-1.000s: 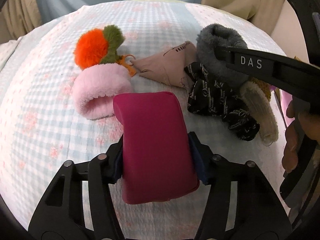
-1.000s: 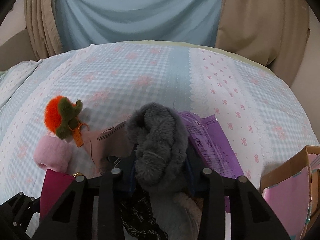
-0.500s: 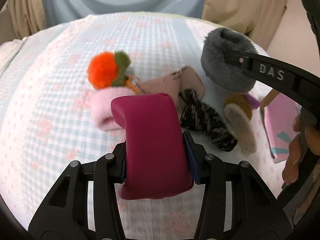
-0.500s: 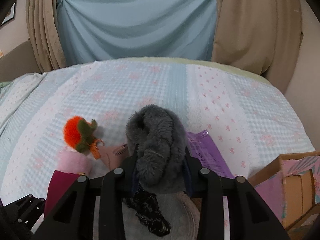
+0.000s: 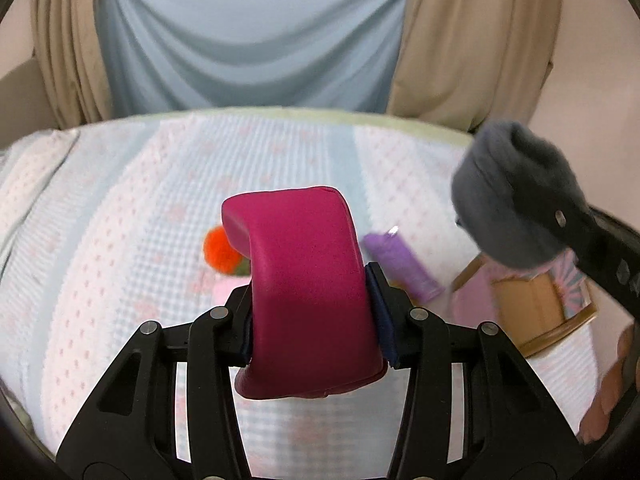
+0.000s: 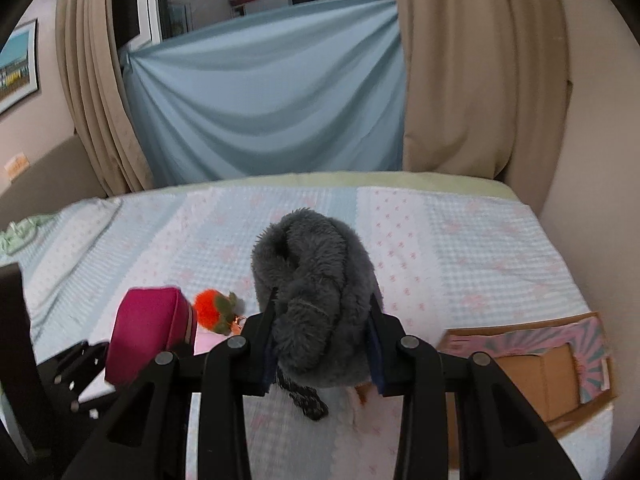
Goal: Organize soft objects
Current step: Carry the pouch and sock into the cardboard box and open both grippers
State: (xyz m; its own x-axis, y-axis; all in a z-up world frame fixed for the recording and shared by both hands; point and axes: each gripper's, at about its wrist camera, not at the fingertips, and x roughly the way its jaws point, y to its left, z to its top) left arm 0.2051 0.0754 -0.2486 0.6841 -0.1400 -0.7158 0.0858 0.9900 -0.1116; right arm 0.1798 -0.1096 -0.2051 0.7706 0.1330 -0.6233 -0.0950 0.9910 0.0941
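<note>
Left wrist view: the left gripper [image 5: 310, 322] pinches a magenta padded pouch [image 5: 308, 292] held above the checked bedspread [image 5: 120, 240]. An orange pom-pom [image 5: 218, 250] and a purple packet [image 5: 402, 266] lie on the bed. At right, an open cardboard box [image 5: 532, 312] shows pink printed flaps; its contents cannot be told.

Right wrist view: the right gripper [image 6: 322, 350] is clamped on a grey fluffy item [image 6: 316, 288], raised over the bed. The box [image 6: 536, 364] sits at lower right.
</note>
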